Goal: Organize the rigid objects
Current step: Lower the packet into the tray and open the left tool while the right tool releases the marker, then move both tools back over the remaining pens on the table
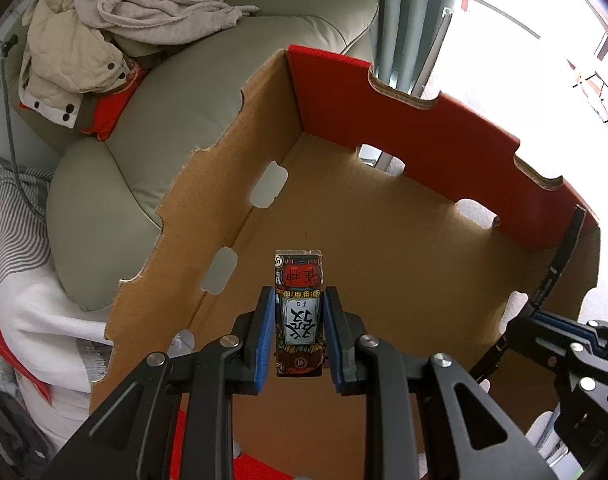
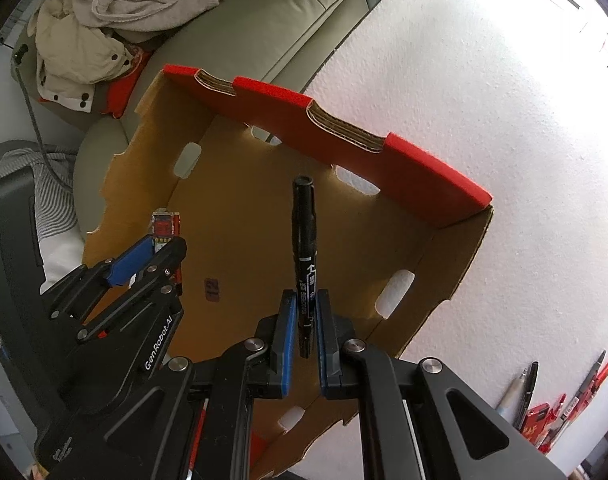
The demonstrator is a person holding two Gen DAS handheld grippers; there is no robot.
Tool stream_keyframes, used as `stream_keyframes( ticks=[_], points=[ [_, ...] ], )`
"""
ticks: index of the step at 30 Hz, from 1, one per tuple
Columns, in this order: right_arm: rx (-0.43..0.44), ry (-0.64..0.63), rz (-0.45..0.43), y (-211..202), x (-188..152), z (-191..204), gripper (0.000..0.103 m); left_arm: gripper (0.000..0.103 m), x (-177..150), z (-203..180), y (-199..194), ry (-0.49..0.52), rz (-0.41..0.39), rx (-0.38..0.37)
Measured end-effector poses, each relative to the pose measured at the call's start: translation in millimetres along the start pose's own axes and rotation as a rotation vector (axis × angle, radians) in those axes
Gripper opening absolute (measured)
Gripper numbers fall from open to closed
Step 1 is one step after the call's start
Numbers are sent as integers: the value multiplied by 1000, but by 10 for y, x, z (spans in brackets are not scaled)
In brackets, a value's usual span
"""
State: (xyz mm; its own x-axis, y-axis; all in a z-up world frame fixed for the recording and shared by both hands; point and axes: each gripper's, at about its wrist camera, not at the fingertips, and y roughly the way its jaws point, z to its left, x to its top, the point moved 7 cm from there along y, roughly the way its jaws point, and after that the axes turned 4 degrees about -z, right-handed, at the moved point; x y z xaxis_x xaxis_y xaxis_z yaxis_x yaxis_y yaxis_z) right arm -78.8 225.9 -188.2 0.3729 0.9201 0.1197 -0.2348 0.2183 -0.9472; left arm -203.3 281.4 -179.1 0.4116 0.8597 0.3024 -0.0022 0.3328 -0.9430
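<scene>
An open cardboard box (image 1: 384,232) with red outer faces fills both views; its floor is bare. My left gripper (image 1: 299,304) is shut on a small printed card pack (image 1: 300,312) with a red panel and black characters, held above the box floor near the left wall. The right wrist view shows that left gripper (image 2: 164,246) and the card pack (image 2: 166,226) at the left. My right gripper (image 2: 304,308) is shut on a black marker pen (image 2: 304,248), pointing down into the box (image 2: 264,208). The right gripper (image 1: 560,328) reaches over the box's right wall.
A grey-green leather sofa (image 1: 192,120) with a heap of beige clothes (image 1: 104,24) stands behind the box. Striped and white fabric (image 1: 20,240) lies at the left. Several pens and red items (image 2: 552,404) lie on the white surface (image 2: 484,160) right of the box.
</scene>
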Motion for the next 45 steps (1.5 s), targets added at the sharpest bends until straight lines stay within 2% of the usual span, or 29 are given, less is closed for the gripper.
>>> stream_keyframes(
  ticks=[4, 5, 6, 7, 8, 10, 12, 14, 15, 19, 22, 25, 26, 30, 32, 34, 38, 43, 45],
  points=[
    [-14, 23, 13, 59, 13, -70, 10, 29, -21, -12, 90, -3, 13, 16],
    [-12, 27, 18, 63, 11, -76, 10, 42, -36, -20, 129, -6, 26, 5],
    [-9, 28, 27, 72, 11, -86, 20, 63, -45, -24, 152, -10, 35, -5],
    [-15, 25, 34, 73, 10, -97, 51, 73, -63, -23, 190, -21, 46, -25],
    [1, 21, 26, 60, 13, -84, 58, 83, -64, -19, 201, -32, 42, -41],
    [-19, 2, -14, -42, 32, -76, 70, 86, -63, 4, 206, -56, 26, -70],
    [-54, -26, -59, -188, 49, -68, 71, 103, -72, -2, 213, -74, 22, -129],
    [-65, -34, -98, -335, 44, -99, 74, 103, -94, -29, 217, -76, 9, -159],
    [-41, -22, -122, -452, 11, -144, 74, 103, -108, -48, 212, -71, 4, -162],
    [-28, 51, -196, -829, -217, -503, 74, 103, -193, -279, 124, -33, -34, -200],
    [-77, 113, -230, -1045, -454, -847, 74, 103, -238, -419, -13, -10, -73, -205],
    [-134, 268, -218, -1171, -890, -1411, 74, 103, -271, -626, -271, 66, -127, -242],
    [-150, 327, -206, -1187, -1051, -1604, 74, 103, -302, -752, -381, 94, -129, -285],
    [-197, 565, -130, -1166, -1800, -2302, 74, 103, -489, -1252, -659, 229, -95, -391],
    [-192, 637, -115, -1171, -2062, -2481, 74, 103, -643, -1650, -719, 289, -46, -442],
    [-192, 678, -104, -1167, -2311, -2602, 74, 103, -808, -1975, -626, 339, 4, -424],
    [-188, 689, -87, -1144, -2539, -2684, 74, 103, -1139, -2461, -283, 413, 76, -367],
    [-159, 706, -80, -1107, -2779, -2750, 74, 103, -1365, -2646, 6, 451, 68, -258],
    [-158, 695, -73, -1085, -2822, -2761, 74, 103, -1404, -2658, 100, 441, 82, -241]
  ],
)
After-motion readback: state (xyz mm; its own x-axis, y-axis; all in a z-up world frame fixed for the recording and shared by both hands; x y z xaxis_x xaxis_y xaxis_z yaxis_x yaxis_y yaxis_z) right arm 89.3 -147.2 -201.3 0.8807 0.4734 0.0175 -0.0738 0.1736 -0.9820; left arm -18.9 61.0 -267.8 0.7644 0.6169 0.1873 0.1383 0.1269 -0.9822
